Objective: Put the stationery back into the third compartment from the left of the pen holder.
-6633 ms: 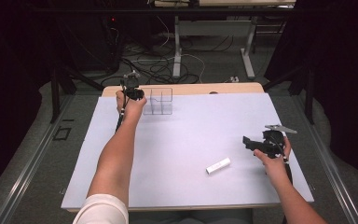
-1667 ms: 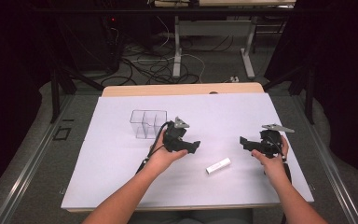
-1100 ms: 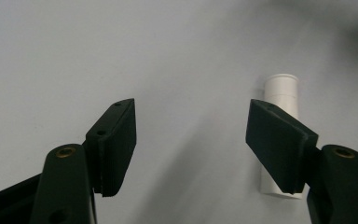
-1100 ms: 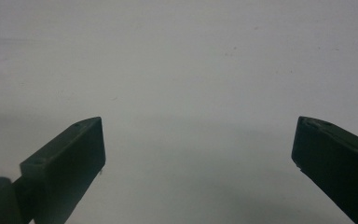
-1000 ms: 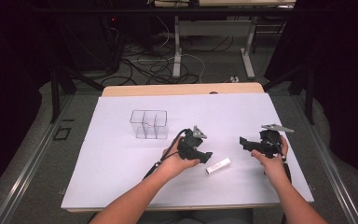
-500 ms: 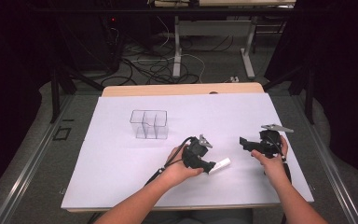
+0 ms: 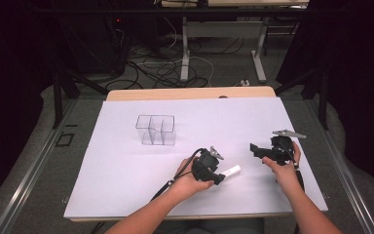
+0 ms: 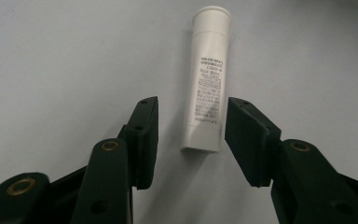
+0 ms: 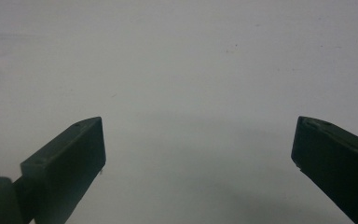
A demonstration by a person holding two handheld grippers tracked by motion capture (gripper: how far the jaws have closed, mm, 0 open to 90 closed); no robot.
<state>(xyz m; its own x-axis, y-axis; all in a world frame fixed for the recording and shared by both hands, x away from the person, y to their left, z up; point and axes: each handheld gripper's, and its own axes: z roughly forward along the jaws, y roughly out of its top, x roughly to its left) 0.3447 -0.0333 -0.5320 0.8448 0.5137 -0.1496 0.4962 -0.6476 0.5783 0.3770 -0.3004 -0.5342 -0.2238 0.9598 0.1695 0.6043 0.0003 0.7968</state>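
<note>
A small white plastic tube with fine printed text (image 8: 207,79) lies flat on the white sheet covering the table (image 7: 126,161), its squared end between the jaws of the left gripper (image 8: 191,137). Those jaws have just been closing around it, but gaps remain on both sides; nothing is pinched yet. At about three o'clock from the tube, the right gripper (image 7: 255,149) hovers with jaws spread wide, empty. At eleven o'clock stands a clear three-compartment plastic organiser (image 7: 156,129). Beyond the table's wooden far edge (image 7: 190,93), at twelve o'clock, tangled cables (image 7: 168,68) lie on the grey floor among white desk legs (image 7: 185,53).
</note>
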